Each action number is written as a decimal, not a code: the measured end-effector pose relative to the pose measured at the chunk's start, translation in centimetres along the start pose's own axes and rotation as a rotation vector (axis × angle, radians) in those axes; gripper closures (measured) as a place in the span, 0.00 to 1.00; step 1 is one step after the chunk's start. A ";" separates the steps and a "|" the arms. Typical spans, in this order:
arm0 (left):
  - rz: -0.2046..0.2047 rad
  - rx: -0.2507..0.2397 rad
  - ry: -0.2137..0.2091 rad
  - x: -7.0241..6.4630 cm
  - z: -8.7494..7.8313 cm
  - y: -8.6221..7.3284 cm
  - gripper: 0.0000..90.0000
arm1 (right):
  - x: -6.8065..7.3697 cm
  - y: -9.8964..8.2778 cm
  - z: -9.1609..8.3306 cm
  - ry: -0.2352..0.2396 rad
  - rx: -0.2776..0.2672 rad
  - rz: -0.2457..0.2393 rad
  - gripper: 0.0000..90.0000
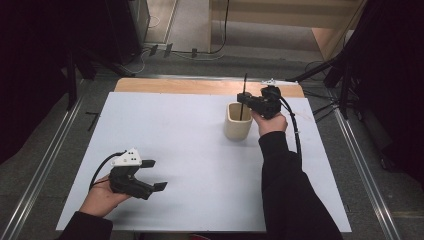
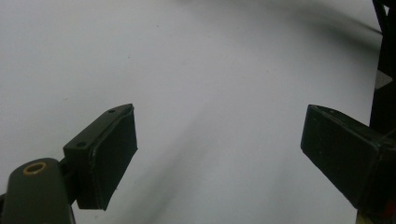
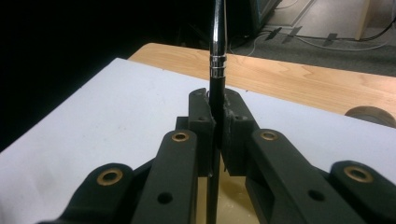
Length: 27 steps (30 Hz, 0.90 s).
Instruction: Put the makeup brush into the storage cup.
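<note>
1. The right gripper (image 1: 246,101) is clamped on a thin black pen (image 1: 244,95), holding it upright over the cup (image 1: 237,121), lower end down inside the mouth.
2. In the right gripper view the pads (image 3: 201,116) pinch the pen (image 3: 217,60) on its dark barrel, just below the ringed metal band, with the shiny upper shaft standing above.
3. The pen looks light and stiff to me, a rigid rod that won't bend, but narrow and smooth, so it could swivel or slide in a loose pinch.
4. Best hold, I'd say, is right where it is now: mid-barrel, pads square across it, below the slick metal part.
5. The cup is beige, open-topped, standing on the white table (image 1: 190,135), toward its far edge. It looks light enough to tip if the pen knocks its rim.
6. The left gripper (image 1: 155,175) rests well away from the cup, near the table's front left, jaws spread wide with nothing between them.
</note>
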<state>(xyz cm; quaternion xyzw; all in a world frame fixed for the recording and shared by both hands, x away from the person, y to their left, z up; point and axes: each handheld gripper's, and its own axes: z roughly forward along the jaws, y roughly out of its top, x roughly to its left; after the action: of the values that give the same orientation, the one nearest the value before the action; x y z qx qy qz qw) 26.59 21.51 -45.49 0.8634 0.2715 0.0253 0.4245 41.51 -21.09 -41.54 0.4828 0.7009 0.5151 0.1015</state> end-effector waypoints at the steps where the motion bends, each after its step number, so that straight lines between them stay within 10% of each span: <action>1: 0.000 0.000 0.001 0.0 0.0 0.0 0.12 | 0.0 0.0 0.0 -0.004 -0.002 -0.003 0.95; 3: -0.001 0.000 0.001 0.0 0.0 0.0 0.12 | 0.0 0.0 -0.1 -0.005 0.000 -0.003 0.91; 6: -0.001 0.000 0.001 0.0 0.0 0.0 0.12 | 0.0 0.1 -0.4 -0.006 -0.034 -0.033 0.43; 9: 0.000 0.002 0.001 0.0 0.0 0.0 0.12 | -0.1 0.1 -0.7 -0.012 -0.027 -0.026 0.28; 27: 0.001 0.007 0.001 0.0 0.0 0.0 0.12 | 1.3 -1.5 -2.6 0.044 0.025 -0.099 0.28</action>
<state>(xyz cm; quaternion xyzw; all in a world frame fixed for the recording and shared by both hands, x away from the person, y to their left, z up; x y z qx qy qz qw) 26.57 21.48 -45.49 0.8650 0.2713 0.0248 0.4213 38.32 -21.72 -41.15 0.4375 0.7324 0.5109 0.1054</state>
